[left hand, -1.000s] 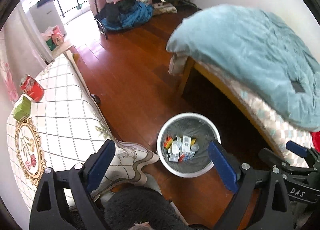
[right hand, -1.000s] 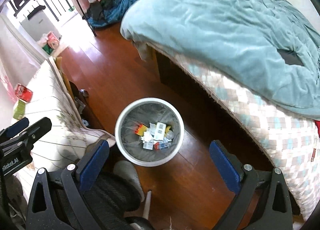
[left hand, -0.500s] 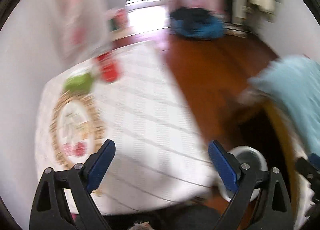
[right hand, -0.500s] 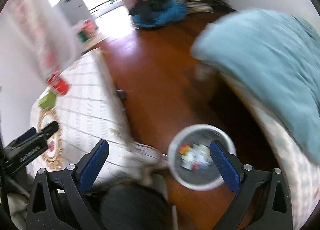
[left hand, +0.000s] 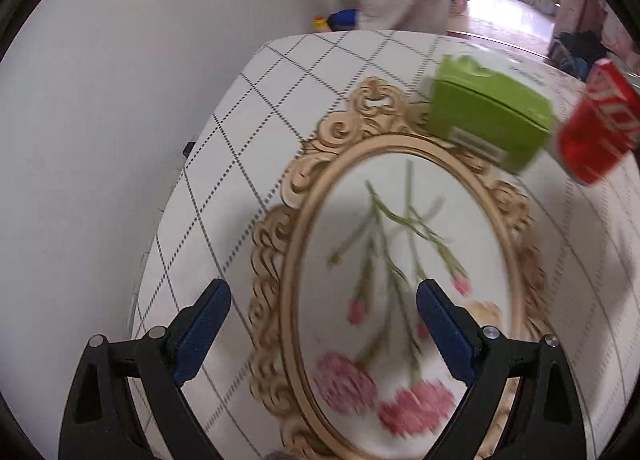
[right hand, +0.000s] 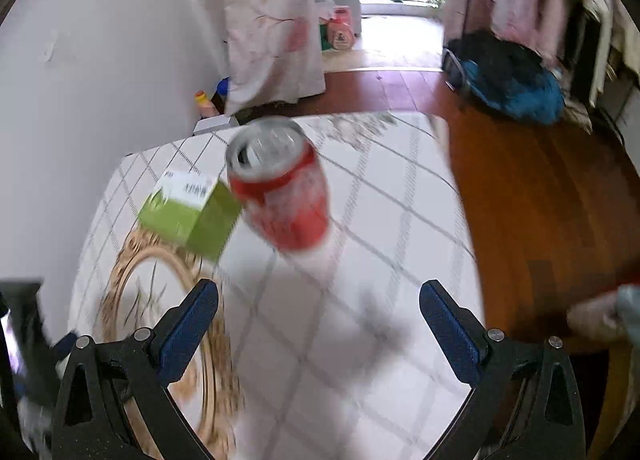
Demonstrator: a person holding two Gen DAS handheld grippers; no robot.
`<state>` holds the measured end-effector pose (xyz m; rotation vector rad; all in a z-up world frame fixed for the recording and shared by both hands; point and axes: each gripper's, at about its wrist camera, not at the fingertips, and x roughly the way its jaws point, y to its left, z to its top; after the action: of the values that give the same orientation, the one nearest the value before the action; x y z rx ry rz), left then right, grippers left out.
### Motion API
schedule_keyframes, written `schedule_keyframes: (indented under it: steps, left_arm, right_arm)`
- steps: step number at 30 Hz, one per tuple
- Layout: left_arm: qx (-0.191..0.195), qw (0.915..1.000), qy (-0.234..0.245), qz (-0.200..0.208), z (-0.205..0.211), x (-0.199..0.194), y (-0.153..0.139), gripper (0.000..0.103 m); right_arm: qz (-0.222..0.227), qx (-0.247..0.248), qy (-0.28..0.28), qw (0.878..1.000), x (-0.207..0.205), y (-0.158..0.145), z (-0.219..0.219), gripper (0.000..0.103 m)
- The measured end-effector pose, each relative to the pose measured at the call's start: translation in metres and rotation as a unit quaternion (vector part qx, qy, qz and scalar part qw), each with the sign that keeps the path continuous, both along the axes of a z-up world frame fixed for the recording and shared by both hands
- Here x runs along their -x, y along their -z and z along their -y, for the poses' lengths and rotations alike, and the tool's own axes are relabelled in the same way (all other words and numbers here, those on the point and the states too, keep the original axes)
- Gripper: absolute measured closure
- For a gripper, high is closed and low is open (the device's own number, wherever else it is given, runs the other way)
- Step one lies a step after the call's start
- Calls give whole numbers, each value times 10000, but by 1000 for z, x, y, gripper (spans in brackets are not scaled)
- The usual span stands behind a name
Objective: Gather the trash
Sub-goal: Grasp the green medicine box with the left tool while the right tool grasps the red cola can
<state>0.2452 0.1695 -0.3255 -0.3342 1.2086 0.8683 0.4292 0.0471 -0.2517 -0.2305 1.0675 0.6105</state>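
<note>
- Both grippers hang over a table (right hand: pixel 360 300) covered with a white checked cloth, pointing steeply down at it; my guess is they are lining up on the litter there.
- The left gripper (left hand: pixel 323 324) has its jaws released and wide apart, with nothing between them. Below it lies only the gold oval frame (left hand: pixel 280 244) and pink flowers printed on the cloth.
- The right gripper (right hand: pixel 319 324) is likewise spread open and empty, with bare cloth under its blue pads (right hand: pixel 188 334).
- The trash still sits on the table: a red drink can (right hand: pixel 282 196) standing upright with its top opened, and a green box (right hand: pixel 192 216) just beside it, at the far end of the printed frame. Neither is touched by either gripper.
- The can is nearer the right gripper and the box nearer the left, so one each looks the natural split.
- Wide jaws suit both, though the can is round, probably empty, and could tip if nudged.
- Beyond the table is a wooden floor (right hand: pixel 540 188) and a flowered curtain (right hand: pixel 272 20).
</note>
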Motion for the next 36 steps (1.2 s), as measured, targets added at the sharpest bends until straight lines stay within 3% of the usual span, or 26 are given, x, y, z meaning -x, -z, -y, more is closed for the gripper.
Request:
schedule_keyframes:
  steps: [9, 11, 13, 20, 23, 27, 36]
  left_arm:
    - [24, 9999, 145, 42, -11, -14, 18, 8]
    - [-30, 9998, 207, 68, -14, -19, 18, 8]
    - [-131, 9993, 323, 96, -14, -25, 15, 8]
    - [-500, 9912, 1144, 444, 0, -41, -25, 8]
    - [-232, 9870, 1483, 575, 0, -65, -37, 8]
    - [-206, 9809, 1859, 535, 2, -96, -45, 8]
    - [420, 9762, 2077, 451, -18, -144, -31, 7]
  right_arm:
    - [-62, -164, -58, 9998, -33, 39, -56, 2]
    - [-63, -216, -79, 9997, -38, 45, -61, 11]
    - [-57, -210, -101, 9997, -42, 51, -64, 31]
    - [90, -304, -29, 9995, -49, 42, -49, 32]
    - [-81, -64, 134, 9999, -56, 41, -36, 32]
    - [-335, 264, 310, 9986, -63, 45, -21, 32]
    - [-373, 401, 424, 9976, -72, 40, -15, 32]
